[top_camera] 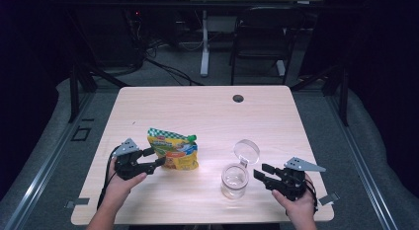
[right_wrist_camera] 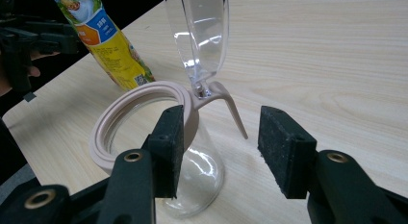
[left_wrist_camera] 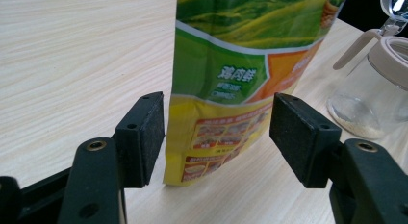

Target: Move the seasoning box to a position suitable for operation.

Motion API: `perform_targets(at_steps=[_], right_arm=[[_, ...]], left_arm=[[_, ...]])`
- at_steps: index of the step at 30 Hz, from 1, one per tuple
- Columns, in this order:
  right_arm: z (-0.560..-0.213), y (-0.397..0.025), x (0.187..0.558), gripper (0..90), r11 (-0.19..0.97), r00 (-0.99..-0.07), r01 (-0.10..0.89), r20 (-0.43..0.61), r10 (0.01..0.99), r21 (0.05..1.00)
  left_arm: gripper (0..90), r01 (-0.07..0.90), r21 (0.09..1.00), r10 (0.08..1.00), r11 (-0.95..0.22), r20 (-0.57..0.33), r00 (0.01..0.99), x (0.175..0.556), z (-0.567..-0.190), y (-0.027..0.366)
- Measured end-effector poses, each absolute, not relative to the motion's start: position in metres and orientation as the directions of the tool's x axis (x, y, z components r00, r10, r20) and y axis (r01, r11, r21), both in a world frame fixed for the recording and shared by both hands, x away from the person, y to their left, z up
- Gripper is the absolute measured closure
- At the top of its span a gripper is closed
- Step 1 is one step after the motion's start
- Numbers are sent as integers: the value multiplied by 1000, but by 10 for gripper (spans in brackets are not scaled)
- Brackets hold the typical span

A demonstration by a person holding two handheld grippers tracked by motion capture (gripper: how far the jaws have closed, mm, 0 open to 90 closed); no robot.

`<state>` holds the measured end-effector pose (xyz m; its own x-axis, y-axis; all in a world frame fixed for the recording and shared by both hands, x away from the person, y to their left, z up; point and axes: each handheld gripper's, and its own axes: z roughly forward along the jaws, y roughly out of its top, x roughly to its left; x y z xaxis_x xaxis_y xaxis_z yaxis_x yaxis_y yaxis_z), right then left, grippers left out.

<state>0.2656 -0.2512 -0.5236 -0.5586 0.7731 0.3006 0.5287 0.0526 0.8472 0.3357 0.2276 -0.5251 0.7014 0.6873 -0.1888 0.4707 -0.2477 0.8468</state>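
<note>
Left gripper: jaws released, straddling the lower edge of the upright green-and-yellow printed snack pouch (contact not evident) | Right gripper: jaws released beside the clear glass jar with beige rim, hinged clear lid raised | Both items stand on the pale wooden tabletop, near each other.

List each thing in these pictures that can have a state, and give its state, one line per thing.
Yellow and green stand-up snack pouch: upright on the table, green cap on, not gripped.
Clear glass jar with beige collar: upright, open, nearly empty.
Clear hinged jar lid: flipped up.
Left gripper: open, fingers either side of the pouch.
Right gripper: open beside the jar.
</note>
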Motion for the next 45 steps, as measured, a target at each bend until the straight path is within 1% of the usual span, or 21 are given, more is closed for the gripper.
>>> perform_targets(at_steps=[3, 5, 8, 16, 22, 25, 27, 35, 39, 44, 45], right_arm=[[-524, -252, 263, 515, 51, -555, 529, 299, 776, 847], [-524, -252, 262, 514, 44, -554, 528, 304, 775, 848], [-524, -253, 261, 514, 45, -552, 525, 300, 778, 850], [-524, -252, 264, 514, 49, -558, 520, 296, 775, 853], [-524, -249, 268, 514, 58, -568, 524, 298, 767, 850], [-524, -248, 269, 514, 56, -570, 523, 300, 765, 851], [-524, -248, 270, 514, 58, -572, 524, 300, 763, 850], [-526, -248, 269, 514, 53, -567, 528, 306, 764, 848], [-526, -250, 267, 514, 57, -565, 530, 302, 768, 846], [-526, -251, 266, 512, 43, -559, 530, 311, 768, 847], [-526, -251, 266, 512, 43, -559, 530, 311, 769, 847]], left_arm=[[365, 475, 842, 682, -255, -192, 706, 340, -527, 226], [379, 476, 843, 677, -250, -199, 708, 340, -528, 225], [403, 470, 845, 680, -256, -187, 709, 339, -527, 225], [501, 462, 847, 679, -264, -178, 713, 328, -522, 223], [581, 468, 843, 659, -265, -196, 727, 317, -517, 218], [611, 459, 847, 654, -270, -189, 733, 313, -512, 212], [650, 451, 853, 649, -262, -189, 736, 311, -509, 210], [713, 427, 869, 661, -251, -168, 731, 308, -503, 205], [740, 416, 864, 658, -282, -142, 740, 306, -500, 200], [781, 399, 870, 663, -290, -119, 739, 302, -499, 196], [788, 392, 868, 667, -305, -99, 739, 300, -497, 194]])
